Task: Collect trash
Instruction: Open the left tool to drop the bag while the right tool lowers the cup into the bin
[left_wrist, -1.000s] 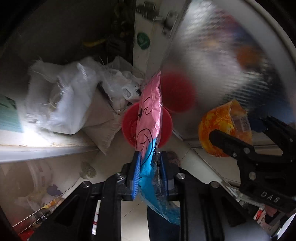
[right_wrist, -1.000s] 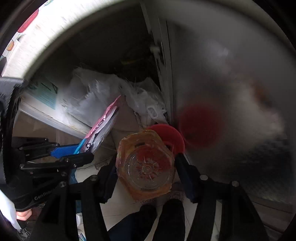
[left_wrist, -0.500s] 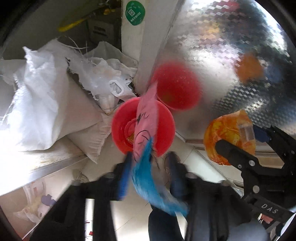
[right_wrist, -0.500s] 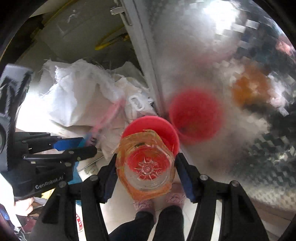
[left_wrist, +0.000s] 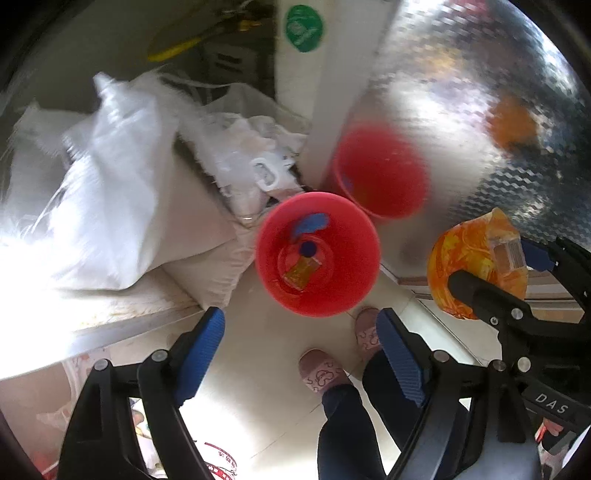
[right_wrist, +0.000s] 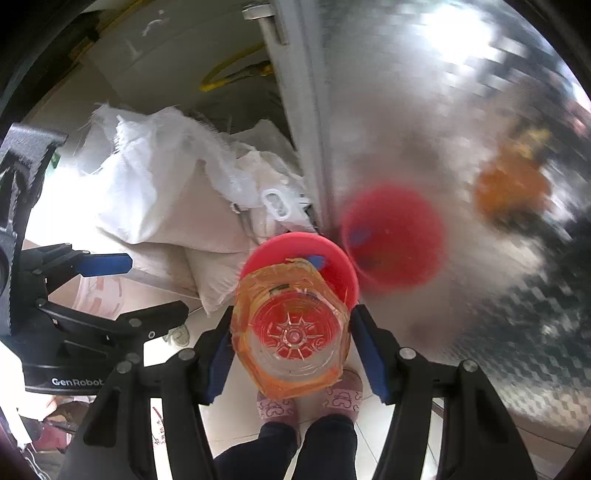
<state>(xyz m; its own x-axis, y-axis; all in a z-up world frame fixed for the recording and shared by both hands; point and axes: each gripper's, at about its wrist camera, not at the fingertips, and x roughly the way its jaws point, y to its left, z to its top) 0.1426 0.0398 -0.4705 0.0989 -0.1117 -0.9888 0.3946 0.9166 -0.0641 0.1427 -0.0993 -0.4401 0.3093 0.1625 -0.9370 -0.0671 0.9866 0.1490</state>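
A red trash bin (left_wrist: 317, 254) stands on the floor right below both grippers. Inside it lie a blue piece of wrapper (left_wrist: 310, 223) and a gold scrap (left_wrist: 303, 271). My left gripper (left_wrist: 299, 325) hangs over the bin's near rim; its jaws are opening and nothing is between them. My right gripper (right_wrist: 291, 332) is shut on a clear bottle with an orange label (right_wrist: 291, 328), held bottom toward the camera above the bin (right_wrist: 332, 262). The left wrist view shows that bottle (left_wrist: 476, 266) at the right. The left gripper (right_wrist: 147, 288) appears at the left of the right wrist view.
White woven sacks (left_wrist: 110, 206) are piled left of the bin on a pale ledge (left_wrist: 92, 314). A shiny patterned metal door (left_wrist: 461, 129) behind the bin mirrors it in red. A person's feet in pink slippers (left_wrist: 321, 369) stand on the tiled floor.
The left gripper's jaws spread apart and the pink-and-blue wrapper dropped out of them into the red bin. Both grippers sank closer to the bin. The right one kept its bottle.
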